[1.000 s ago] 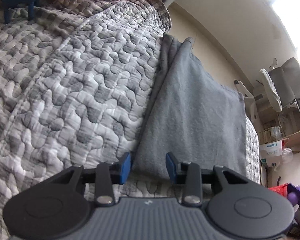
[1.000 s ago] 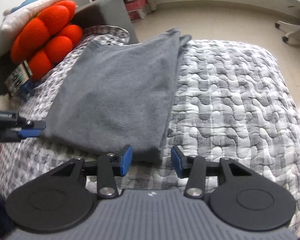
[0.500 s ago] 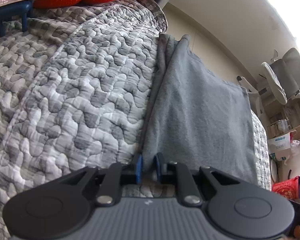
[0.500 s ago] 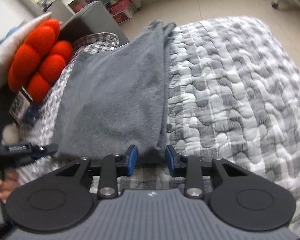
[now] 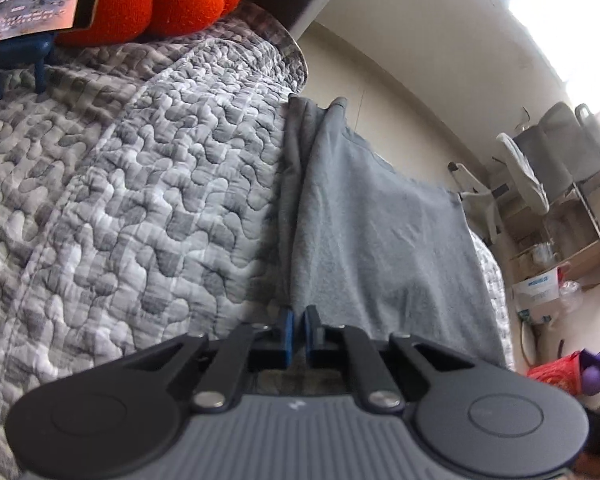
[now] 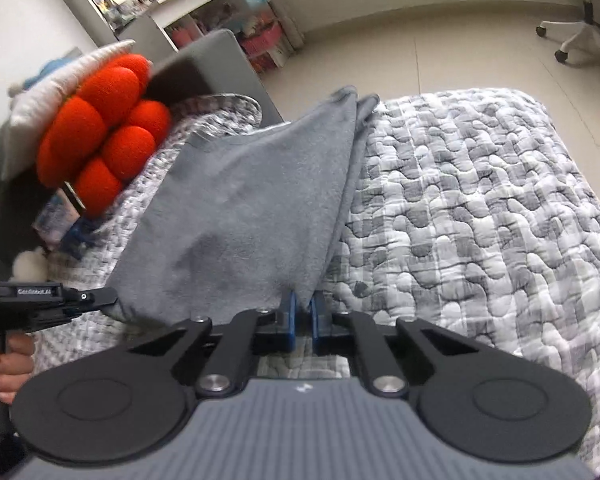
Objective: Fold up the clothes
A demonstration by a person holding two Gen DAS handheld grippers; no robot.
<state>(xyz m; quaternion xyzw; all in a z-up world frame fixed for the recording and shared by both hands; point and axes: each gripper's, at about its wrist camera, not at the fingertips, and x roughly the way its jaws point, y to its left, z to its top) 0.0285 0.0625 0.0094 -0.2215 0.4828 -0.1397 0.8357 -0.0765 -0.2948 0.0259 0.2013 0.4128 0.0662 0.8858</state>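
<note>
**Grey garment pinched at both near corners**

Grey fleecy garment (image 6: 240,216), folded lengthwise into a long panel, lies on a bed covered by a grey-and-white quilted bedspread (image 6: 480,208). Its far end reaches the bed's far edge, where the layers bunch into narrow folds.

The left gripper (image 5: 298,330) has its blue-padded jaws drawn in to a thin gap, pressed on the garment's near corner along one long edge. The right gripper (image 6: 303,320) is closing its blue-padded jaws on the other near corner, and the cloth already rises between them into a taut ridge. In the right wrist view the left gripper (image 6: 100,298) shows from the side at the garment's corner, with the person's hand (image 6: 8,364) wrapped round its handle.

Beside the garment, near the grey headboard (image 6: 204,64), sits an orange-red knotted cushion (image 6: 100,128). A tablet with a lit screen (image 5: 32,0) stands on a blue stand (image 5: 16,60) in front of it. Beyond the bed are a pale tiled floor (image 6: 440,44), an office chair (image 6: 580,8) and cluttered shelves (image 6: 188,4).
</note>
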